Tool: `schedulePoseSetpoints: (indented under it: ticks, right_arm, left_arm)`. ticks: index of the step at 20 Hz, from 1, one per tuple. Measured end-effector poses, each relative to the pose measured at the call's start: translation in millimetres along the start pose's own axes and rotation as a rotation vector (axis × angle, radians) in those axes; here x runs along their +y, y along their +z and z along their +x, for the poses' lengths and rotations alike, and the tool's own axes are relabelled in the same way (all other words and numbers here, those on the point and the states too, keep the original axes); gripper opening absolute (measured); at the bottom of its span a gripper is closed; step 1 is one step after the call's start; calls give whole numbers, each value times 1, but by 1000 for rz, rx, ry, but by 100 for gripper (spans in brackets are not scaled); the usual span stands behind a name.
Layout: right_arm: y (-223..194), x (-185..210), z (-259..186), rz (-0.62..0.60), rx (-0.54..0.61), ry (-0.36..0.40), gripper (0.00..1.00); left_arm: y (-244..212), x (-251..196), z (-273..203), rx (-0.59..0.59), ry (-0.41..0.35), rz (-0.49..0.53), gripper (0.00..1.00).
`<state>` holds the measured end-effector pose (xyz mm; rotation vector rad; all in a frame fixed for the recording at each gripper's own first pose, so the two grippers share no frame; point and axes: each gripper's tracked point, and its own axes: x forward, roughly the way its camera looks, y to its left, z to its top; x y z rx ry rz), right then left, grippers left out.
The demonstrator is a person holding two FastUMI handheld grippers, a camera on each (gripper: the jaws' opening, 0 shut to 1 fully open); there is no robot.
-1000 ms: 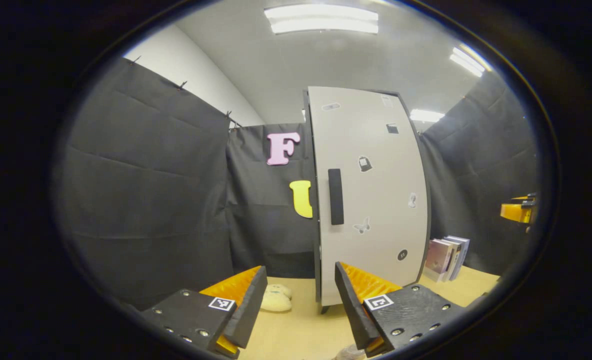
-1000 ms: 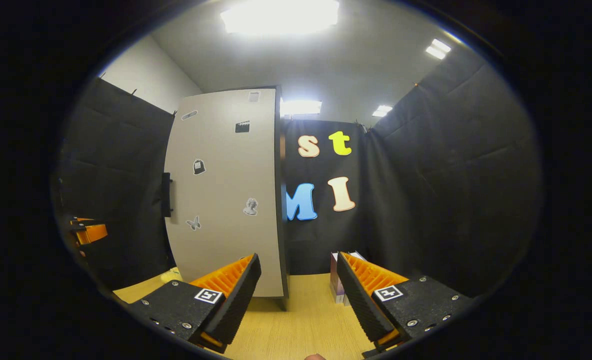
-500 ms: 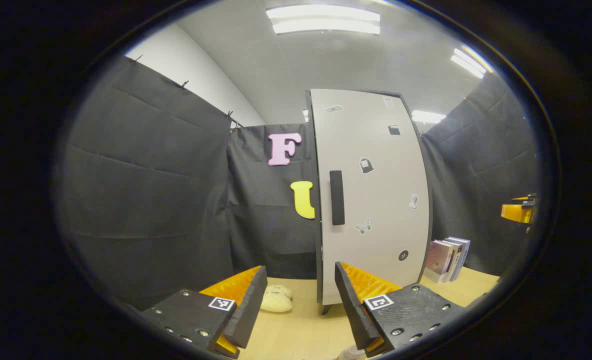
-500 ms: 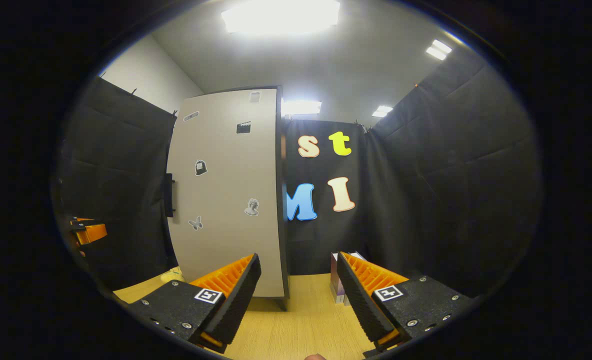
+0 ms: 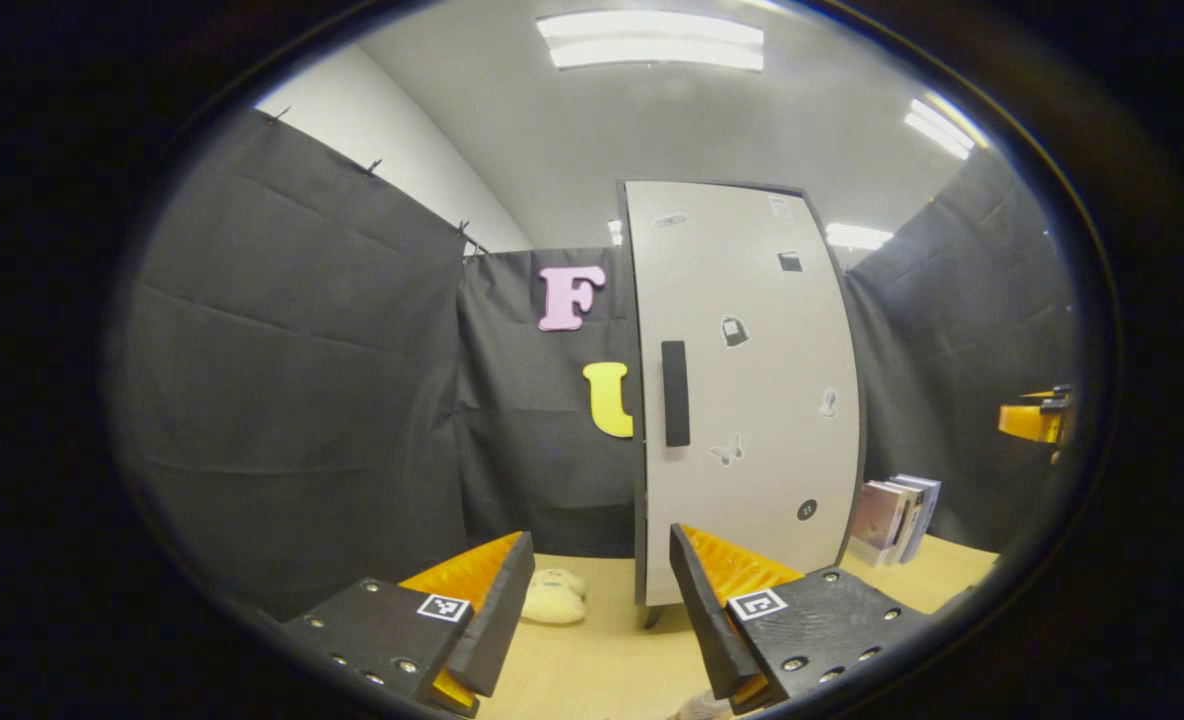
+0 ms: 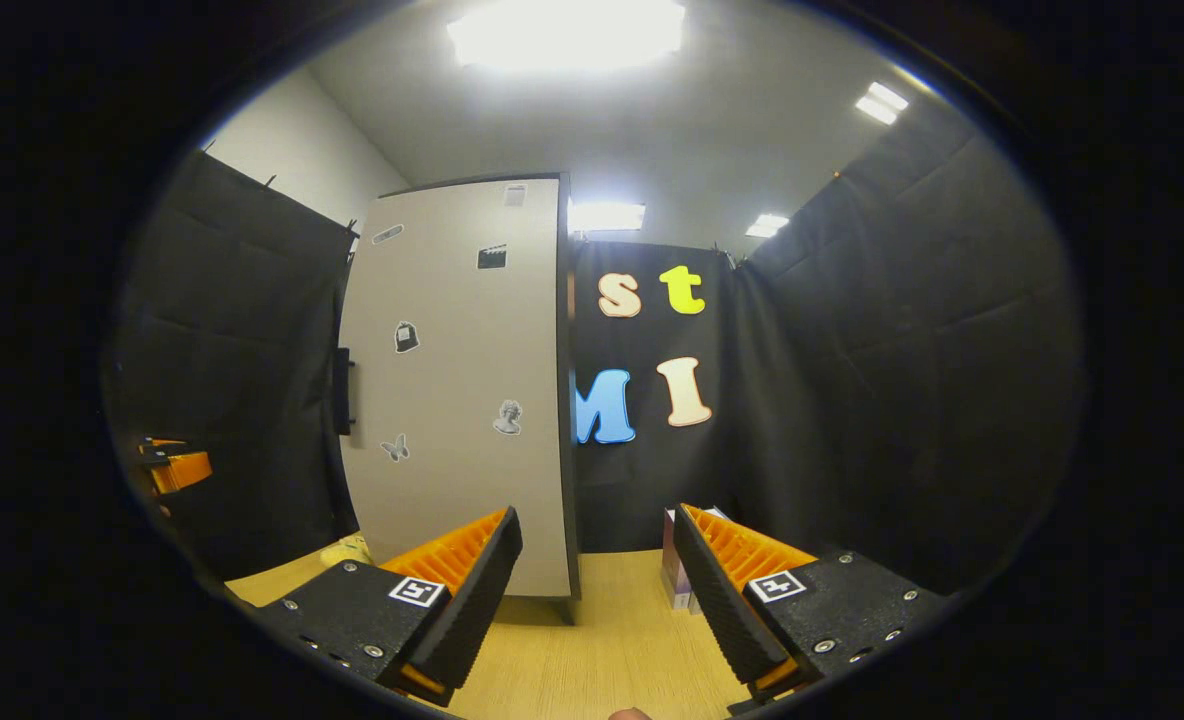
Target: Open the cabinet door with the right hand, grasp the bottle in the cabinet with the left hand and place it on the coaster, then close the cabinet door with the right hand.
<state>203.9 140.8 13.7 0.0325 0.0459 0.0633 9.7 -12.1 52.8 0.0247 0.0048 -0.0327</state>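
The tall cabinet stands on the wooden table with its pale door (image 5: 752, 400) closed, so what is inside is hidden. A black vertical handle (image 5: 674, 393) sits near the door's left edge. My left gripper (image 5: 600, 542) is open and empty, well short of the cabinet and facing the handle side. In the right gripper view the same door (image 6: 452, 400) is to the left, with the handle (image 6: 342, 390) seen edge-on. My right gripper (image 6: 597, 518) is open and empty, pointing past the cabinet's right edge.
A cream soft thing (image 5: 552, 598) lies on the table left of the cabinet foot. Several books (image 5: 897, 515) stand right of the cabinet, partly behind my right finger (image 6: 670, 560). Each gripper appears at the other view's edge (image 5: 1037, 420) (image 6: 177, 468). A pale rounded thing (image 5: 697, 706) peeks in below.
Both views have drifted slightly, so the cabinet sits a little further right than before. The door stays closed and both grippers stay open.
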Motion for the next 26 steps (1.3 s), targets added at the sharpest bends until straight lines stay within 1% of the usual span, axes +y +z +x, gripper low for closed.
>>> schedulePoseSetpoints:
  ticks: [4, 5, 13, 15, 16, 17, 18, 19, 20, 21, 22, 23, 26]
  right_arm:
    - [-1, 3, 2, 1, -3, 0, 94]
    - [-1, 4, 3, 3, -1, 0, 94]
    - [5, 4, 3, 5, -16, -4, 94]
    - [6, 3, 3, 4, -17, -6, 94]
    - [6, 4, 3, 5, -17, -5, 94]
    - [6, 4, 2, 5, -19, -5, 94]
    - [7, 5, 3, 5, -21, -5, 94]
    - [7, 5, 2, 3, -22, -6, 94]
    - [7, 6, 2, 2, -24, -6, 94]
    - [7, 6, 3, 1, -24, -6, 94]
    - [7, 8, 3, 0, -23, -8, 94]
    - [7, 8, 3, 1, -22, -10, 94]
    - [7, 14, 3, 2, -25, -9, 94]
  left_arm:
    - [4, 6, 2, -6, 8, 3, 78]
    - [4, 7, 3, -8, 7, 6, 73]
    - [9, 11, 3, -16, 3, 14, 73]
    - [8, 15, 7, -17, 0, 17, 83]
    - [8, 17, 8, -17, -1, 18, 78]
    - [8, 17, 6, -18, -1, 19, 83]
    - [8, 18, 5, -19, -1, 17, 78]
    - [8, 19, 5, -21, -2, 15, 78]
    - [8, 20, 5, -22, -2, 15, 73]
    - [8, 21, 5, -22, -2, 16, 78]
    - [8, 23, 6, -23, -1, 18, 78]
    - [7, 25, 6, -23, 1, 18, 73]
    - [6, 31, 7, -23, 3, 12, 73]
